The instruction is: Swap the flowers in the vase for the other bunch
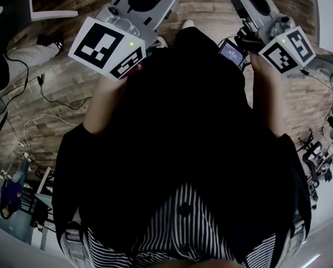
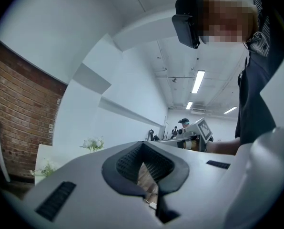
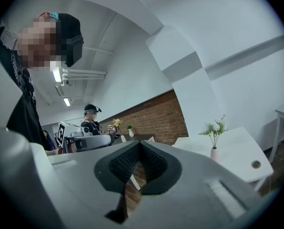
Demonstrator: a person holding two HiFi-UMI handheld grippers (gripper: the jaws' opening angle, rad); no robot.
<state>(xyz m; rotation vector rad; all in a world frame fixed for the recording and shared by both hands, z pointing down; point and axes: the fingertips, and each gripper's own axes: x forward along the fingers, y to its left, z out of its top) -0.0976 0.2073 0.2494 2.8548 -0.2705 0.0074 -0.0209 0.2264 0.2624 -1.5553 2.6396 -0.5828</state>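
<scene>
A pale pink vase (image 3: pixel 214 153) with white flowers (image 3: pixel 214 128) stands on a white table (image 3: pixel 232 159) some way off in the right gripper view. The left gripper view shows white flowers (image 2: pixel 93 143) on a white table (image 2: pixel 61 157), and a second, greener bunch (image 2: pixel 45 168) lower left of them. My left gripper (image 2: pixel 143 163) is shut and holds nothing. My right gripper (image 3: pixel 138 165) is shut and empty too. Both are held up in front of the person's chest, far from the flowers; their marker cubes (image 1: pixel 108 46) (image 1: pixel 289 49) show in the head view.
A brick wall (image 3: pixel 151 120) runs behind the table, with more flowers (image 3: pixel 116 123) on a far surface. A small round thing (image 3: pixel 255 164) lies on the white table. Another person (image 3: pixel 90 116) stands in the background. Cables (image 1: pixel 43 94) trail over the wooden floor.
</scene>
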